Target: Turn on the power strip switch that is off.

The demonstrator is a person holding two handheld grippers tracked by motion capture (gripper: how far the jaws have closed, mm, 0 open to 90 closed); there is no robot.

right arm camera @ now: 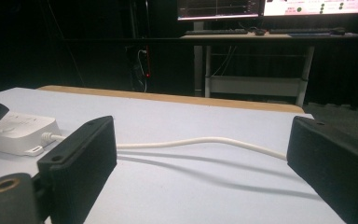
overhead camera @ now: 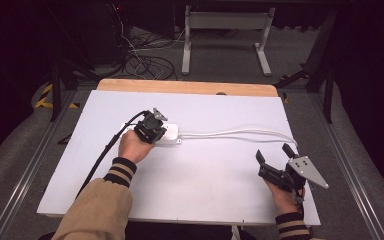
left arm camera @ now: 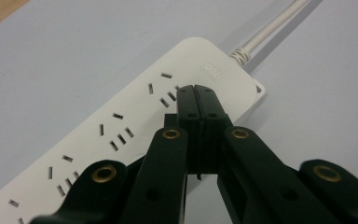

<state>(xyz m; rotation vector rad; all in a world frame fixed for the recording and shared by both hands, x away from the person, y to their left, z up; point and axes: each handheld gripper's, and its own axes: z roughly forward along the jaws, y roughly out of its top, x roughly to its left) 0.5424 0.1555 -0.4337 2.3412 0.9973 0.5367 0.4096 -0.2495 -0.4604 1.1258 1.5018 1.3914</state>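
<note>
Nearest the high camera, two striped-cuffed sleeves [overhead camera: 121, 171] reach onto the white desk [overhead camera: 195, 185]. At the left, the left gripper [left arm camera: 196, 93] is clenched, its jaws pressed flat together with nothing between them, tips over the cable end of the white power strip [left arm camera: 121, 126]; whether they actually touch it is hard to tell. That strip lies left of the desk's centre, its white cable [right arm camera: 200, 141] trailing right. Well apart, the right gripper [right arm camera: 200, 154] rests released, jaws wide.
</note>
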